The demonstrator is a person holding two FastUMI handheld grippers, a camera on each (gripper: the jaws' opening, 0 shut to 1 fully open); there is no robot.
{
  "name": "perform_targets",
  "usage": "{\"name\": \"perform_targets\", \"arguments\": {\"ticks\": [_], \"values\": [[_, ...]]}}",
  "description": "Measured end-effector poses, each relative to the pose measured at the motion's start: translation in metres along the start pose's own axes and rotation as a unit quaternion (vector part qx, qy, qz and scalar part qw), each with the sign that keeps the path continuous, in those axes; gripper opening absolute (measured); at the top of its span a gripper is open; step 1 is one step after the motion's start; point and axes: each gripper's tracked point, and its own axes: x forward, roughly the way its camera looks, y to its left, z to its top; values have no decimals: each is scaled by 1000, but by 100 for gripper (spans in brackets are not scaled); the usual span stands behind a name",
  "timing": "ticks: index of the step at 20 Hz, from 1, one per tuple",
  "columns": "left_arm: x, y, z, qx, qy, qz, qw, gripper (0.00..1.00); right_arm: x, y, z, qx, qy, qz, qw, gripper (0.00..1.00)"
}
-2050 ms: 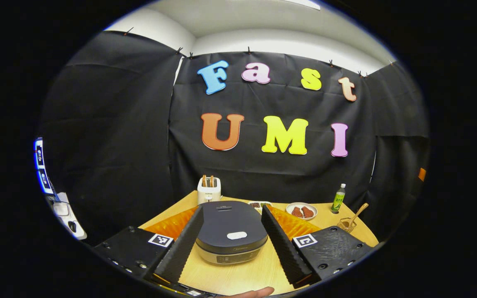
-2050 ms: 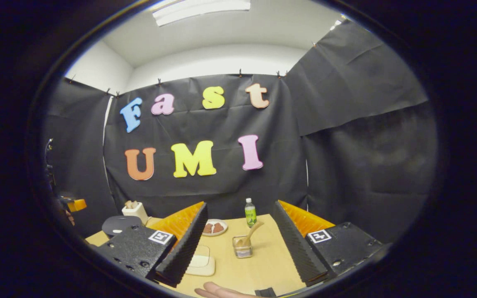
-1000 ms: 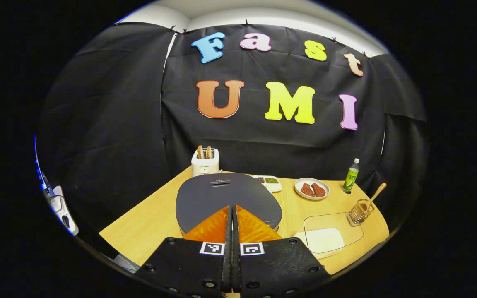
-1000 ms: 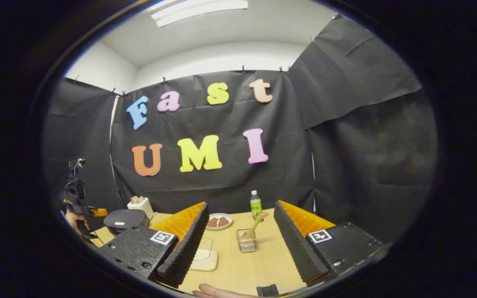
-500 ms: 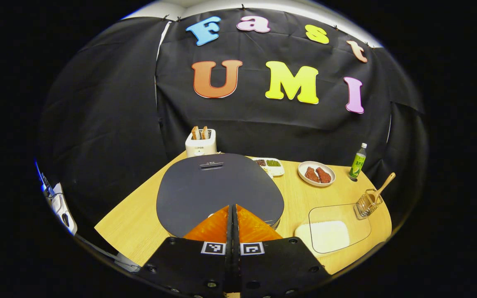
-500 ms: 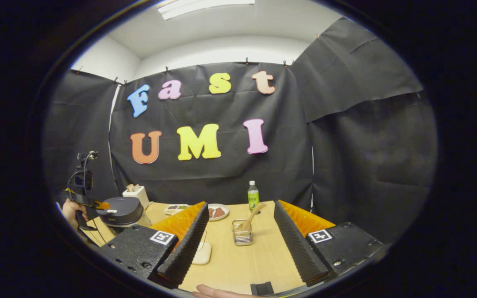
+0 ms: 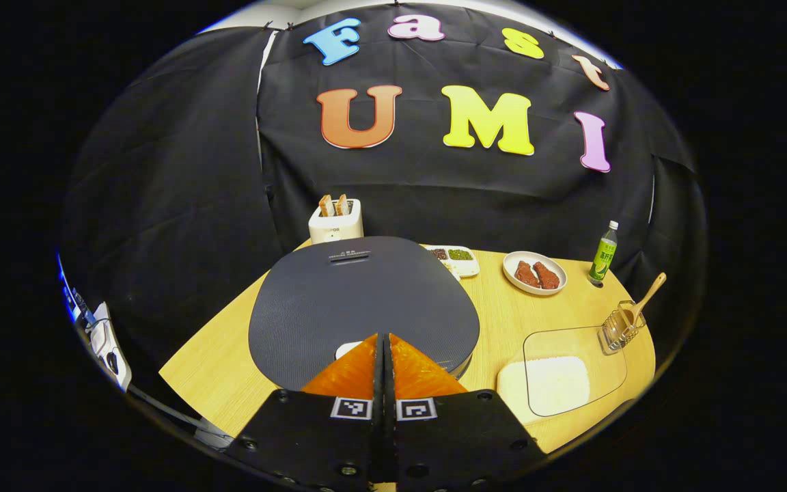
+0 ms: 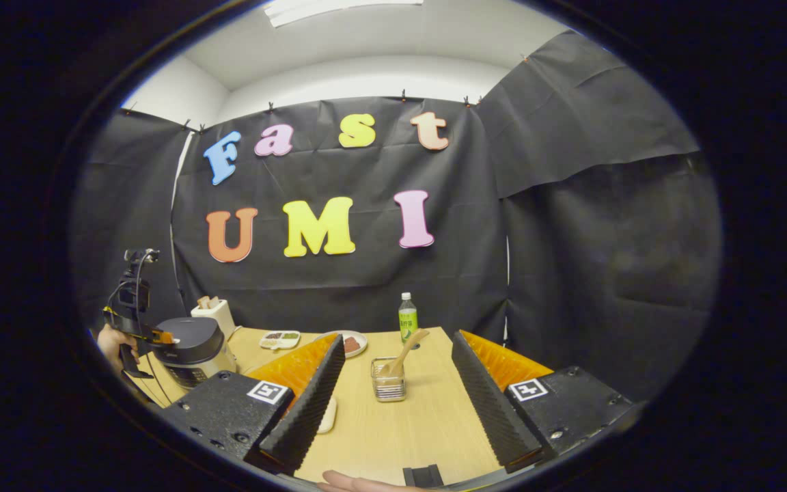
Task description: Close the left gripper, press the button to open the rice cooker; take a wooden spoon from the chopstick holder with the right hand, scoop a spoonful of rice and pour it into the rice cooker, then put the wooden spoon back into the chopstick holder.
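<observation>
Fingers of my left gripper (image 7: 383, 339) are pressed flat together in the left gripper view, their tips over the near edge of the rice cooker (image 7: 359, 301) lid, at the white button (image 7: 347, 349) that peeks out beside them; I cannot tell whether they touch it. The lid is down. Behind the cooker stands a toaster (image 7: 335, 222) with bread in it, and to its right on the wooden table (image 7: 216, 362) lie a small divided dish (image 7: 455, 258), a plate of meat (image 7: 534, 272) and a green bottle (image 7: 604, 244). The tray of rice (image 7: 557, 376) sits near the right edge, with the chopstick holder (image 7: 620, 328) just behind it and the wooden spoon (image 7: 645, 301) leaning out. In the right gripper view my right gripper (image 8: 393, 393) is spread wide with nothing between its fingers, and the chopstick holder (image 8: 388, 387) with the spoon (image 8: 404, 355) stands ahead, between them. Far left, my left gripper (image 8: 161, 337) sits at the cooker (image 8: 192, 348) lid.
</observation>
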Motion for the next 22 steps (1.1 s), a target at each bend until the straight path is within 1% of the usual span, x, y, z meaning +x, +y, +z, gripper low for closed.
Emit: {"name": "perform_targets", "arguments": {"ticks": [3,4,6,8,9,10,11,12,13,14,15,16,17,18,19,22], "values": [[3,0,-4,-3,20,-3,1000,0,1,7,-6,-1,7,3,1000,100],[3,1,-5,-8,24,-6,1000,0,0,11,-8,0,11,7,1000,98],[1,0,-4,-30,25,-14,999,0,-2,18,-9,-1,12,15,1000,98],[-1,-1,-2,-20,17,-16,1000,0,-3,20,-14,-20,14,13,1000,97],[-4,-2,0,-18,13,-22,1000,0,-5,20,-15,-28,15,13,999,100],[-10,-10,1,-20,13,-39,999,0,-7,21,-15,-31,14,14,999,100],[-20,-18,10,-18,-3,-51,999,25,-9,20,-14,-32,13,14,999,100],[-23,-23,18,-3,-23,-49,999,50,-10,19,-15,-32,12,13,999,100],[-31,-19,30,17,-48,-28,998,75,-11,16,-15,-30,12,12,999,100],[-41,-8,45,37,-76,1,996,100,-11,14,-17,-29,12,11,999,100],[-52,-2,57,56,-103,23,993,99,-11,11,-18,-28,14,9,999,100],[-62,-9,57,60,-102,20,993,99,-11,9,-21,-27,16,8,999,100],[-74,-16,58,52,-100,15,994,98,-11,7,-22,-25,18,8,999,100],[-86,-18,59,46,-104,7,994,97,-10,5,-23,-23,19,7,1000,98],[-96,-20,62,42,-113,2,993,96,-8,2,-25,-21,21,5,1000,100],[-121,-15,69,38,-145,11,989,96,-3,-7,-35,-13,31,0,999,100]]}}
